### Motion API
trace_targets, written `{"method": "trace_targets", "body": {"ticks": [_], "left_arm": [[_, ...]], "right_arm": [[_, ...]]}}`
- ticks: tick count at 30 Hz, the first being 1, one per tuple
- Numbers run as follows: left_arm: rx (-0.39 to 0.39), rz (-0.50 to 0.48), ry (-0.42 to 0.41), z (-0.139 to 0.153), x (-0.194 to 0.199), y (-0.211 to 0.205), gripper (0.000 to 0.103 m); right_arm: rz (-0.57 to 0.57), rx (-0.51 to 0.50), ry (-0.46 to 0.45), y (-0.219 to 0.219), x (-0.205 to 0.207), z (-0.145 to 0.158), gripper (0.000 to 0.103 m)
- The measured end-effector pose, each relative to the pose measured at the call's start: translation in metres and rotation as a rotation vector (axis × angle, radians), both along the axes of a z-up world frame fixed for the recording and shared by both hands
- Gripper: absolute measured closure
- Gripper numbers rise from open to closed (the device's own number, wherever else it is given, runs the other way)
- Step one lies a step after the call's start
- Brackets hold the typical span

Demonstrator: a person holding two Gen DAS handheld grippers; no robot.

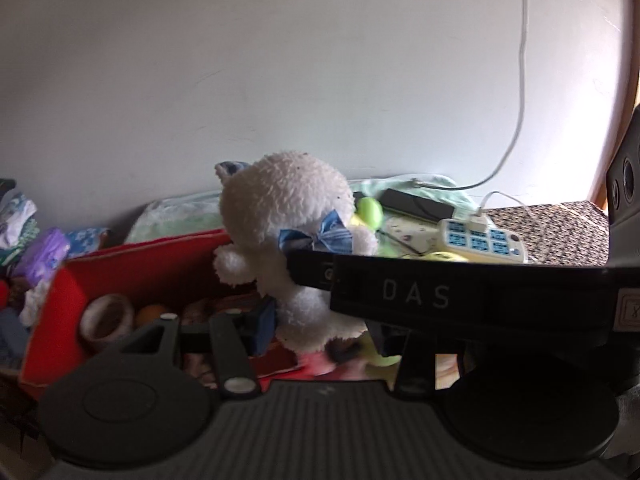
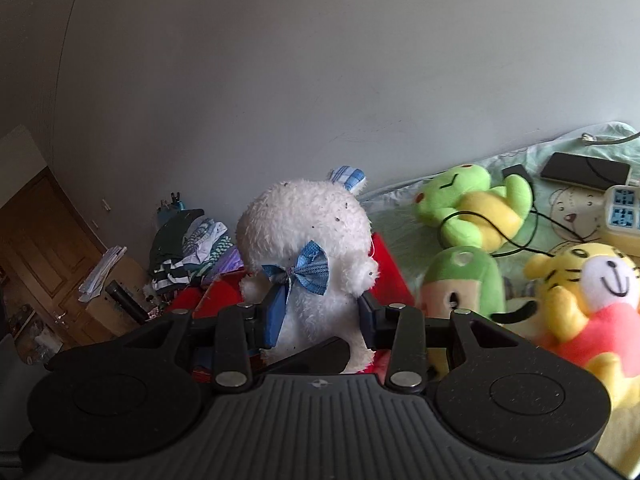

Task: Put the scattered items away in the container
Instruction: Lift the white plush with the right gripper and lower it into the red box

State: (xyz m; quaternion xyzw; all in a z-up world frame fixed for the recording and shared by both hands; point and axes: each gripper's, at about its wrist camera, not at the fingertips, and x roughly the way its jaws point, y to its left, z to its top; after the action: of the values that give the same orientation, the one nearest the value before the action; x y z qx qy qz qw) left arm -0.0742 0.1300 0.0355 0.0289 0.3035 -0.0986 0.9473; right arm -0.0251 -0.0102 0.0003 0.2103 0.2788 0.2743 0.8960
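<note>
Right gripper [image 2: 322,322] clamps white plush bear [image 2: 308,240] at body; left gripper [image 1: 320,328] squeezes same bear, aloft above red box [image 1: 132,264]. Step: carry to container; next, lower, then release. Beyond, right view alone shows green frog plush [image 2: 476,208], tiger plush [image 2: 588,300] on bed [image 2: 400,216]; left shows box contents.

Pretty clearly somebody's bedroom at home. There's a bed [image 2: 400,216] with a pale green cartoon-print sheet pushed against a plain white wall [image 2: 320,80], plush toys lying on it, a phone [image 2: 586,170] charging off a power strip [image 1: 482,240], a heap of folded clothes [image 2: 188,248] and a wooden door [image 2: 44,248] off to the side.
</note>
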Motion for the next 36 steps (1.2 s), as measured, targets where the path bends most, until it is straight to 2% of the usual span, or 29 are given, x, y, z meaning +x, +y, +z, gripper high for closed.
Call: {"method": "trace_targets", "body": {"ticks": [6, 11, 15, 21, 29, 32, 36], "left_arm": [[-0.011, 0.053, 0.032, -0.005, 0.001, 0.065, 0.059], [-0.003, 0.076, 0.051, -0.018, 0.008, 0.105, 0.059], [0.015, 0.092, 0.095, -0.031, 0.023, 0.132, 0.059], [0.073, 0.121, 0.113, -0.039, 0.04, 0.155, 0.06], [0.052, 0.159, 0.205, -0.06, 0.062, 0.194, 0.059], [0.07, 0.18, 0.214, -0.067, 0.06, 0.204, 0.059], [0.051, 0.199, 0.218, -0.071, 0.058, 0.216, 0.059]], "right_arm": [[0.036, 0.003, 0.026, 0.066, 0.004, -0.004, 0.061], [0.051, 0.011, 0.055, 0.104, 0.013, -0.013, 0.061], [0.055, 0.027, 0.125, 0.128, 0.025, -0.029, 0.061], [0.063, 0.067, 0.244, 0.156, 0.045, -0.049, 0.064], [0.103, 0.033, 0.351, 0.194, 0.071, -0.069, 0.064], [0.144, 0.011, 0.367, 0.207, 0.075, -0.073, 0.064], [0.179, -0.007, 0.379, 0.22, 0.08, -0.078, 0.062]]}}
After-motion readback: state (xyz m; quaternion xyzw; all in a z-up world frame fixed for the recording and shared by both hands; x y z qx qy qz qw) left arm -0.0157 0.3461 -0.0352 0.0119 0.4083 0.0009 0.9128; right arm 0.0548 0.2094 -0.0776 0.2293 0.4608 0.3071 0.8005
